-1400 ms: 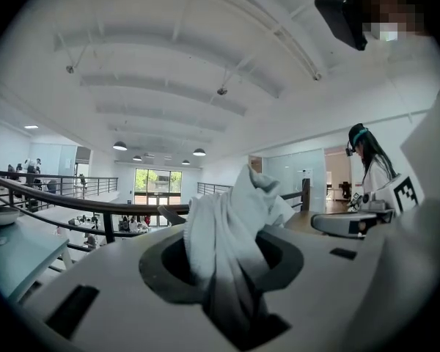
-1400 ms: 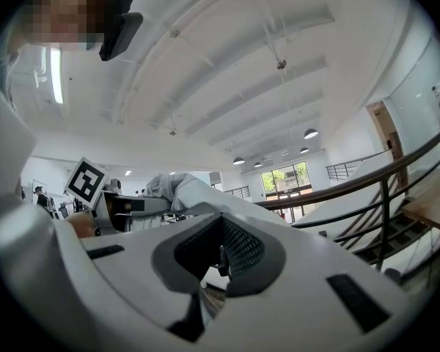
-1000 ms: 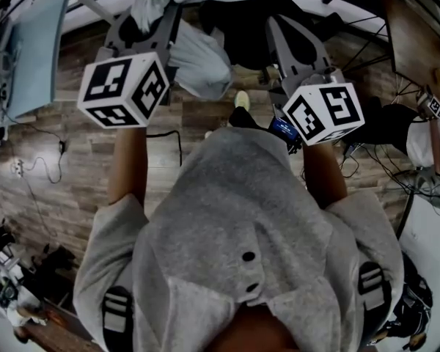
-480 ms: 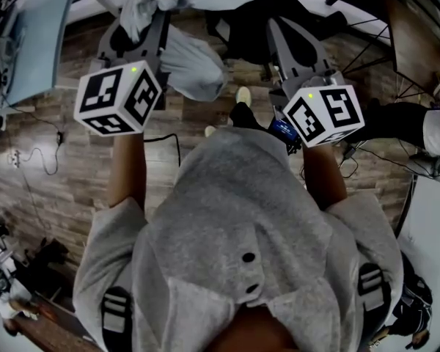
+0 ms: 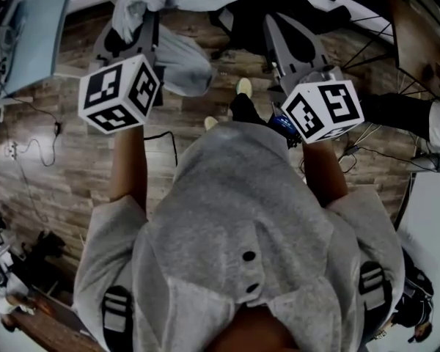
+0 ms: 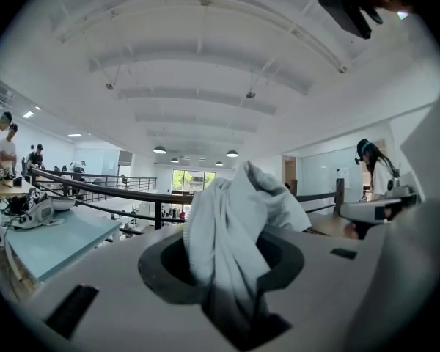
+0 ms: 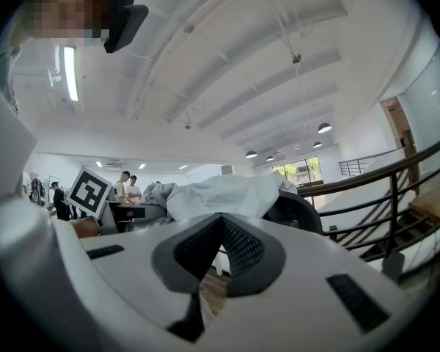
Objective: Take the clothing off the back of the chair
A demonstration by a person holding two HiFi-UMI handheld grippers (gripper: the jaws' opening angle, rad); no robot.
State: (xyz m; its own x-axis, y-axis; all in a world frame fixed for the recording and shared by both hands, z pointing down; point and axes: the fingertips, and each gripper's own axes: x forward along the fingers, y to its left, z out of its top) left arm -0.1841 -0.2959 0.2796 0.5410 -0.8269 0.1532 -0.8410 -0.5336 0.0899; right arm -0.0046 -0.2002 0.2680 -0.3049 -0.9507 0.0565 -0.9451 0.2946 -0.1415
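A white garment hangs from my left gripper, one end running up past the top edge of the head view. In the left gripper view the clothing is bunched and pinched between the jaws of the left gripper. The black chair stands ahead, between the two grippers. My right gripper is beside the chair, with its tips together and nothing between them. In the right gripper view, beyond the right gripper, the white garment lies across the top of the chair back.
A pale blue desk stands at the left. Cables trail over the wood floor. A white table is at the lower right. A railing and people stand far off, and a stair rail runs at the right.
My left gripper has moved left with the garment in it, and the hanging cloth has followed. The chair has slid towards the top edge of the head view. The right gripper holds about the same place.
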